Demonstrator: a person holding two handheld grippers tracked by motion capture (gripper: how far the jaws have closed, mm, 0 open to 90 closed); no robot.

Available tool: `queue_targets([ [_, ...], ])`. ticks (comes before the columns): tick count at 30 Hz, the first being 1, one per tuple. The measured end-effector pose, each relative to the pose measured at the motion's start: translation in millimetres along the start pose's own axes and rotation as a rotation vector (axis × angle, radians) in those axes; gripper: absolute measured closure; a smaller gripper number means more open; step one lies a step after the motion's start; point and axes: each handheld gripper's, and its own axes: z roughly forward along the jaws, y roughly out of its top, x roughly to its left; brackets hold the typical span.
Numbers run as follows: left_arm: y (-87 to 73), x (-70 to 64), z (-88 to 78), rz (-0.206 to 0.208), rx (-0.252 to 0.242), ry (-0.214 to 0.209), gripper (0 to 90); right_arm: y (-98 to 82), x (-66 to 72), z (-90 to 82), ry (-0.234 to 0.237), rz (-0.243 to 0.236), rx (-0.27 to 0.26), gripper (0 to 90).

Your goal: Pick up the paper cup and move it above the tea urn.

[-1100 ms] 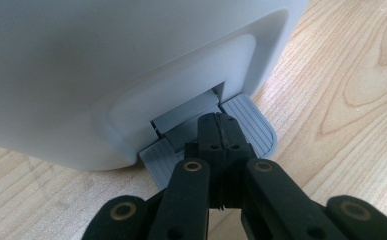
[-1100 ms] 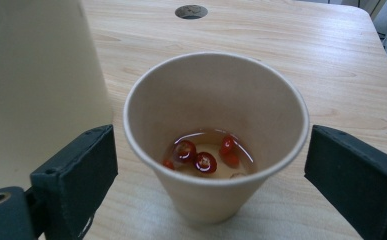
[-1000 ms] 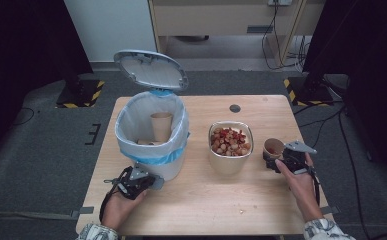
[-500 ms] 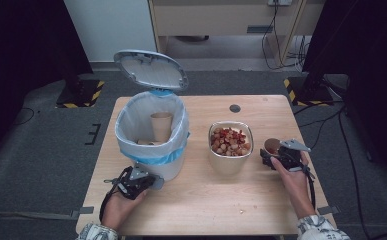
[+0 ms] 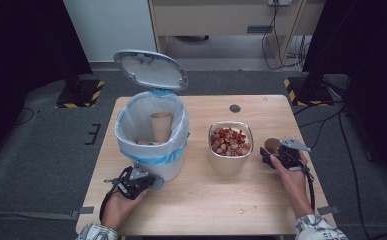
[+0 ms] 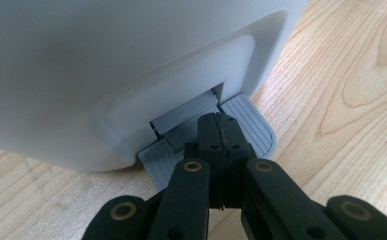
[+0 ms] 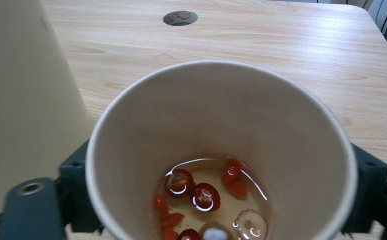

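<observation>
Cup at lower centre sits between right gripper jaws, just closing on it; left gripper jaws together on bin pedal.

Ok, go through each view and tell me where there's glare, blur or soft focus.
High view: even light on the table, dark surround, mild softness. Left gripper view: the bin's pedal is sharp, the white bin wall pale and featureless. Right gripper view: glare streaks on the liquid in the paper cup; the nearest rim blurs.

High view overlooks table — gripper views sit close.
</observation>
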Motion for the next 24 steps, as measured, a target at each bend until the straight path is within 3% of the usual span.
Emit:
queue_targets([
  [2,0.0,0.0,0.0,0.0,0.0,0.0,89.8,-0.4,0.0,0.4,0.003,-0.005,-0.006,22.7],
  [9,0.0,0.0,0.0,0.0,0.0,-0.001,89.8,-1.0,-2.7,-0.3,0.045,-0.031,-0.016,26.9],
  [14,0.0,0.1,0.0,-0.001,0.0,-0.001,89.8,3.7,-3.9,-7.8,0.047,-0.064,-0.041,28.4],
  [24,-0.1,0.2,-0.1,-0.003,0.0,-0.001,89.8,34.9,-11.3,-29.8,0.044,-0.146,-0.062,28.9],
])
